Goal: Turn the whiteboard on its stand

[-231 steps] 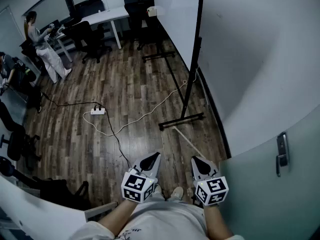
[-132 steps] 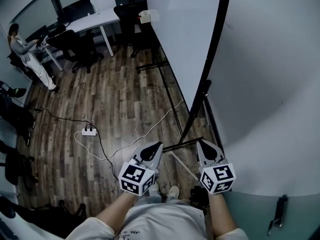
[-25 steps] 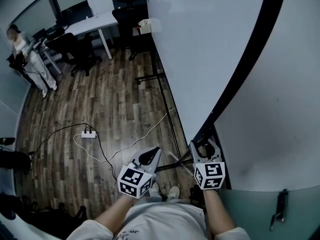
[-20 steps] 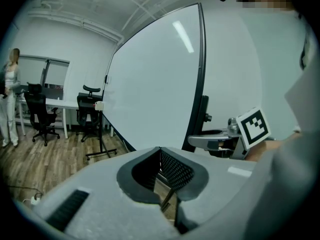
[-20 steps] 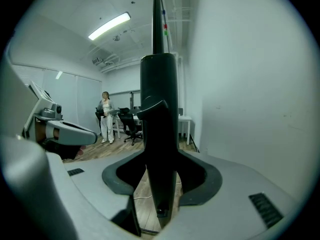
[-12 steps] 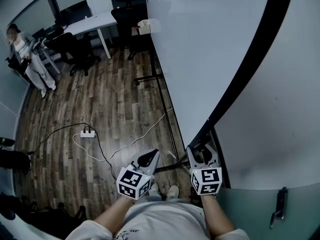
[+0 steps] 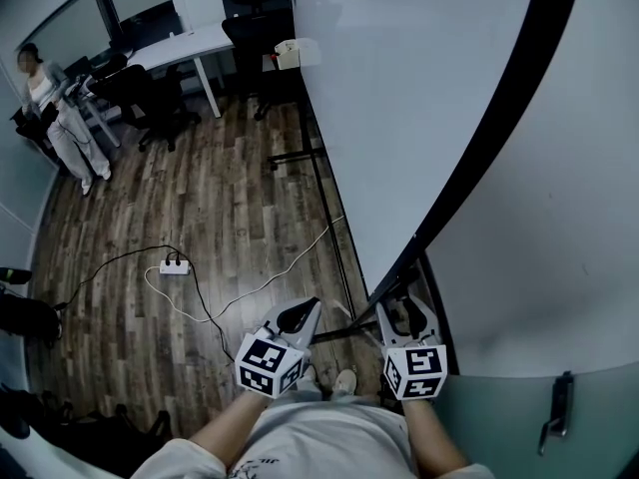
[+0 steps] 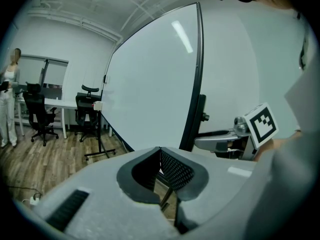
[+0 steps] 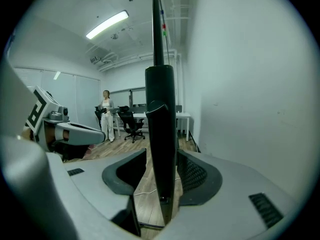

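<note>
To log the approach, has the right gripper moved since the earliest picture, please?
Yes: the right gripper came forward to the whiteboard's black upright post, now between its jaws.
</note>
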A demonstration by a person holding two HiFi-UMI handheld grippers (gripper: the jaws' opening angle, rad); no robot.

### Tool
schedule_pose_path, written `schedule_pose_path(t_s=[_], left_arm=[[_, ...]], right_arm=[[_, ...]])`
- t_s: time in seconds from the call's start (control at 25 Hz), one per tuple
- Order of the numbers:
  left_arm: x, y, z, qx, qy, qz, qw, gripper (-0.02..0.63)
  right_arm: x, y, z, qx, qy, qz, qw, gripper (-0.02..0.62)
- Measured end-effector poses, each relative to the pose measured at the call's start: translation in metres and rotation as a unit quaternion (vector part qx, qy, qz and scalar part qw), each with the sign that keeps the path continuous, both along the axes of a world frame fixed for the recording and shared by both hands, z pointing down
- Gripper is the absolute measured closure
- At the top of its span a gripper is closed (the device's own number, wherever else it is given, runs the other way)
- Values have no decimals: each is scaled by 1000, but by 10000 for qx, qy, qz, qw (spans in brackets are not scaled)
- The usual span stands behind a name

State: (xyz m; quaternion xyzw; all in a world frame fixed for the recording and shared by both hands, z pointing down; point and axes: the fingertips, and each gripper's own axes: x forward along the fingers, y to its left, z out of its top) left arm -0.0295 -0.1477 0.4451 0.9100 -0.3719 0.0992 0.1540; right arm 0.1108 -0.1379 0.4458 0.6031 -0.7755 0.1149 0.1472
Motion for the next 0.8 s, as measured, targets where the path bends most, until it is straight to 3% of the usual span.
schedule_pose_path(t_s=[0.08, 0.28, 0.44, 0.8], left_arm=[[3, 2, 0, -9, 10, 35, 10000, 595], [6, 7, 2, -21, -7, 64, 10000, 595], [8, 8, -7, 43, -37, 107, 9999, 595], [3, 11, -6, 22, -26, 68, 10000, 595]], right_arm=[[1, 6, 2, -31, -69, 9, 10000, 406], [-1, 15, 4, -44, -203, 15, 9998, 530], [-7, 15, 1, -77, -255, -71, 9996, 577], [-20, 20, 3, -189, -414, -298, 9985, 589]])
